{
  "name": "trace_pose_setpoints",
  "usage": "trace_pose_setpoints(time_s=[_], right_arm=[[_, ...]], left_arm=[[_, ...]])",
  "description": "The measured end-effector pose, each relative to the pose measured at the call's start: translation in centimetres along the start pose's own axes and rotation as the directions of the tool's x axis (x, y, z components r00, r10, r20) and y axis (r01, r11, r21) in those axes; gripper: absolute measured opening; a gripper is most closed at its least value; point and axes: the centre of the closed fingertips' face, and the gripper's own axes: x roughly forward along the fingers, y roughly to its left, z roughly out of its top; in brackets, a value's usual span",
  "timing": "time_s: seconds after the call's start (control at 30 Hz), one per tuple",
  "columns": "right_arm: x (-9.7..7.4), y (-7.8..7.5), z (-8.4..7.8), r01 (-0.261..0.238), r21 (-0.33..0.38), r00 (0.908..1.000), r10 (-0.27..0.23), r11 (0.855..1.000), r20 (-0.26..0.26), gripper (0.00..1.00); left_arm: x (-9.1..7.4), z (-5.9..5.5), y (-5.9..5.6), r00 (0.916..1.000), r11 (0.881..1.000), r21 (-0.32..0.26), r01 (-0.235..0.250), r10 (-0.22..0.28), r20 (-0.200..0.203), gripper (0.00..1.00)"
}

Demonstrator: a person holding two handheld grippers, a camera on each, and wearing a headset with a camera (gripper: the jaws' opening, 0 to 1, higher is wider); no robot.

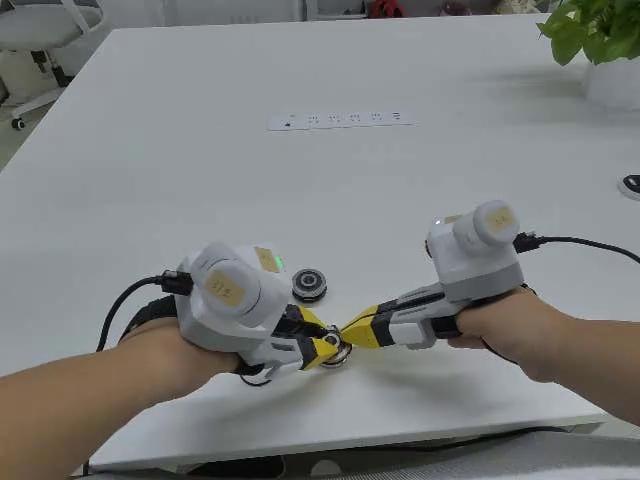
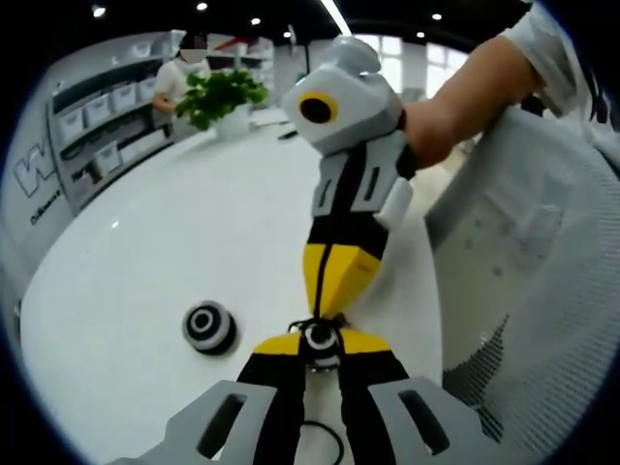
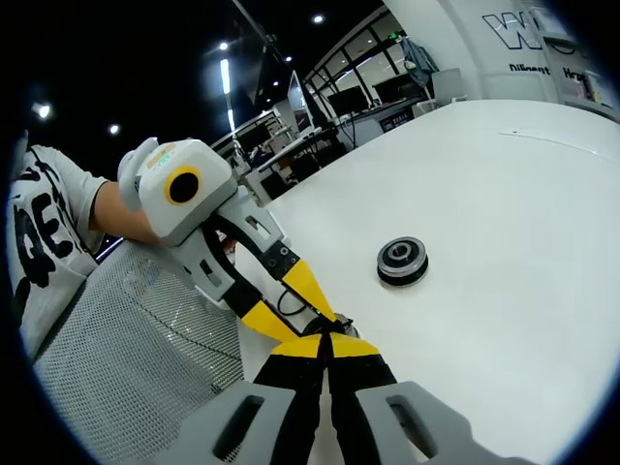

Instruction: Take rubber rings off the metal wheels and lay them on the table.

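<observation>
My left gripper (image 1: 326,349) is shut on a small metal wheel (image 1: 337,353), held just above the table's near edge. In the left gripper view that wheel (image 2: 320,339) sits between the yellow fingertips (image 2: 279,345). My right gripper (image 1: 350,331) meets it tip to tip from the right, jaws shut and pinching the thin black rubber ring (image 2: 312,324) at the wheel's rim. The same meeting of tips appears in the right gripper view, at my right gripper (image 3: 329,345). A second wheel (image 1: 309,284), ring still on, lies flat on the white table (image 1: 300,200); it shows too as wheel (image 2: 209,326) and wheel (image 3: 402,260).
A socket strip (image 1: 340,120) is set into the table's middle. A potted plant (image 1: 592,35) stands at the far right corner, a dark object (image 1: 632,185) at the right edge. A thin black loop (image 1: 256,379) lies under my left hand. A mesh chair (image 2: 523,291) is behind me.
</observation>
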Motion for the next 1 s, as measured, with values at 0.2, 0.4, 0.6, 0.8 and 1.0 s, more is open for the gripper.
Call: trace_pose_setpoints(time_s=[0.2,0.4,0.6,0.8,1.0], right_arm=[[0.3,0.9,0.7,-0.039,-0.023,0.9992,0.04,0.999,0.007,0.0],[0.0,0.1,0.4,-0.02,-0.012,0.9997,0.02,1.0,0.012,0.0],[-0.3,-0.5,0.4,0.005,-0.007,0.9999,-0.004,1.0,0.013,0.0],[-0.3,-0.5,0.3,0.009,-0.012,1.0,-0.008,1.0,0.004,0.0],[-0.4,-0.3,0.2,0.014,-0.015,0.9999,-0.014,1.0,-0.002,0.0]], left_arm=[[0.0,0.1,0.1,1.0,1.0,0.001,-0.001,0.001,0.009,0.12],[0.0,0.1,0.0,0.9999,1.0,0.0,-0.001,0.001,0.01,0.12],[0.0,0.1,0.0,1.0,1.0,0.003,-0.001,0.001,0.009,0.12],[0.0,0.1,0.0,1.0,1.0,0.01,0.001,-0.001,0.007,0.13],[0.0,0.1,-0.1,1.0,1.0,0.019,0.002,-0.002,-0.005,0.13]])
